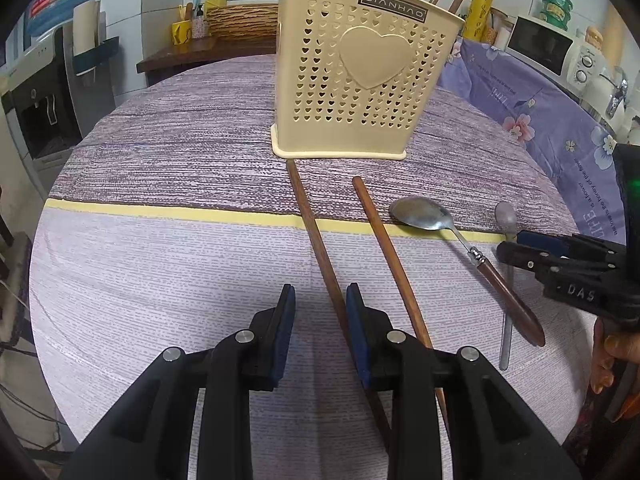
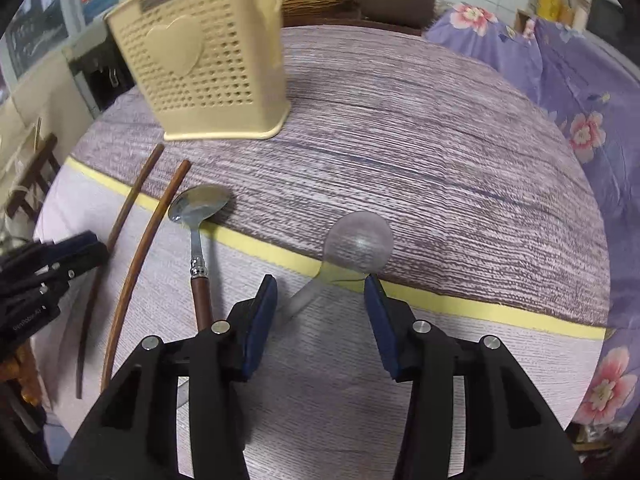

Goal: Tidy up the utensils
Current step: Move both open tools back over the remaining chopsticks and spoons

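Note:
A cream utensil holder with heart holes stands at the back of the table and holds several utensils; it also shows in the right wrist view. Two brown chopsticks lie in front of it. My left gripper is open, its jaws either side of the left chopstick. A steel spoon with a wooden handle and a plain steel spoon lie to the right. My right gripper is open just above the plain spoon's neck.
The round table has a purple striped cloth with a yellow band. A floral purple cloth covers things to the right. A microwave and a water dispenser stand beyond the table.

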Available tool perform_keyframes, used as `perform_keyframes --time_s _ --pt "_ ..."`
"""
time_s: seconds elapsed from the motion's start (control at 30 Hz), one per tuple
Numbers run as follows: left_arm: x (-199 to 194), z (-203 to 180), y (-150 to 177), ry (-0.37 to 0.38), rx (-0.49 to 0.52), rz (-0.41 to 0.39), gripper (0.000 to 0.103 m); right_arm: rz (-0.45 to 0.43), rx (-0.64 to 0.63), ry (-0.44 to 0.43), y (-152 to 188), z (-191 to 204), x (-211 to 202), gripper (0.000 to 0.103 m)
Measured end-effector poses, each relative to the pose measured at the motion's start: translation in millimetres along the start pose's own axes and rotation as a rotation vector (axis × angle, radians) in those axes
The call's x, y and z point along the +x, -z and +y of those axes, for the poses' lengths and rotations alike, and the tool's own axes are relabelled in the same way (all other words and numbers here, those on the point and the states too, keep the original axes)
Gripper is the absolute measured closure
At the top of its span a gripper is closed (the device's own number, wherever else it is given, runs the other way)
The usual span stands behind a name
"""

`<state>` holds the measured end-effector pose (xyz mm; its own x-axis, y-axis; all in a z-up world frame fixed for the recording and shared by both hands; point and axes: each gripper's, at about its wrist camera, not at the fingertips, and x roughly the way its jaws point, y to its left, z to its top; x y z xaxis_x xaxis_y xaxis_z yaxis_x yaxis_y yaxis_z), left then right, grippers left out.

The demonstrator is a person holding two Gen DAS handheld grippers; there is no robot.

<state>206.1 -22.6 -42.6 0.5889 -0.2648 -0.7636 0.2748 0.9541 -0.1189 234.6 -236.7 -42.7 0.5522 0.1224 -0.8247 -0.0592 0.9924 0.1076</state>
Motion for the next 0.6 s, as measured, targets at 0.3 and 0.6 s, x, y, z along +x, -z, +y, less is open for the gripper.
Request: perform_keyframes --time_s 0.3,0.6 --pt "13 2 -18 -0.023 0.005 0.012 0.075 -0.024 0.049 0.076 -10 14 9 0.053" --pt "31 15 -43 -0.019 -0.026 0.033 0.075 -0.004 0.009 0.105 -38 31 29 0.054"
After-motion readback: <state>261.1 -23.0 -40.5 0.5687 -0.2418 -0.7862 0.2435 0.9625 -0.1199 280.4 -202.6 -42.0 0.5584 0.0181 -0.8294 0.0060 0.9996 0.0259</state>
